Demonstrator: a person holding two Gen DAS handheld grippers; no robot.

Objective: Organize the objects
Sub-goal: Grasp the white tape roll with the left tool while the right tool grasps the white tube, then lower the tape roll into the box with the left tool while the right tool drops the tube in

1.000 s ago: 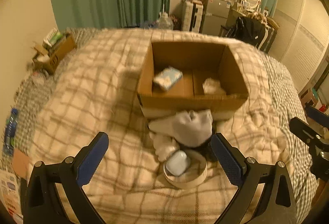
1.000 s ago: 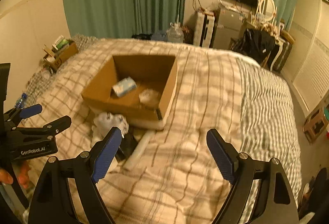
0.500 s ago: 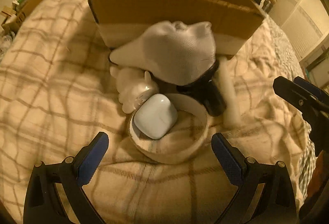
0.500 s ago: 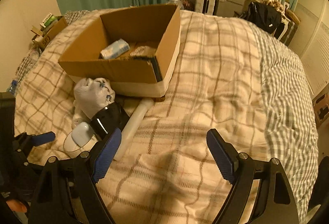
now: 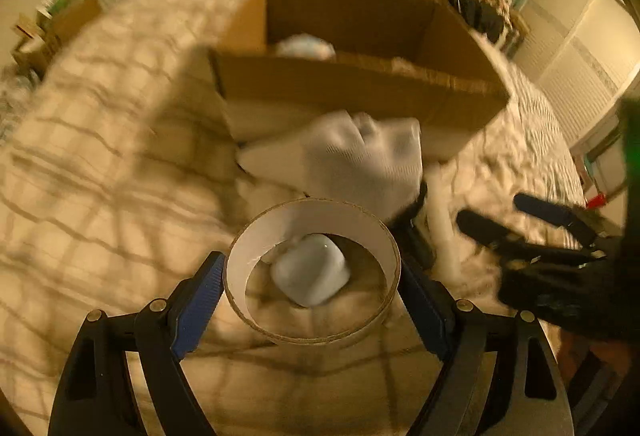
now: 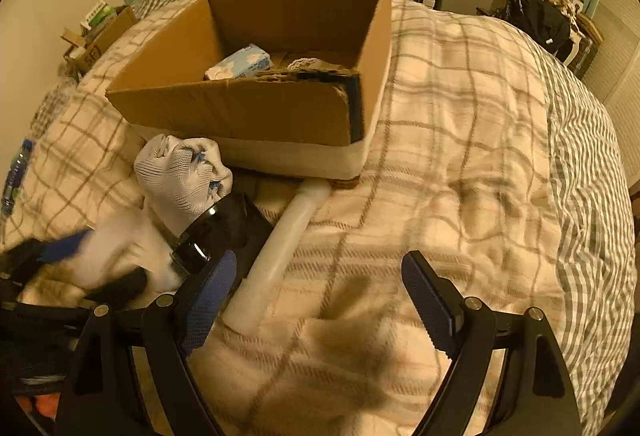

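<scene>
Jaws: left gripper (image 5: pixel 312 292) clamped across tape roll (image 5: pixel 312 334); right gripper (image 6: pixel 316 300) spread, empty. Lift level into cardboard box (image 6: pixel 248 108), judged best, leaving earbud case (image 5: pixel 310 274) behind.

The left tool (image 5: pixel 310 288) has its blue-padded fingers (image 5: pixel 198 300) pressed against both sides of a wide cardboard tape ring (image 5: pixel 312 332). Seen through the ring, a small pale rounded case (image 5: pixel 310 274) lies on the plaid bed cover (image 5: pixel 100 196). Just beyond the ring sits a white knit glove (image 5: pixel 360 160), and behind that an open brown cardboard box (image 5: pixel 352 92). Right of the ring, the black right tool (image 5: pixel 532 228) shows blurred.
</scene>
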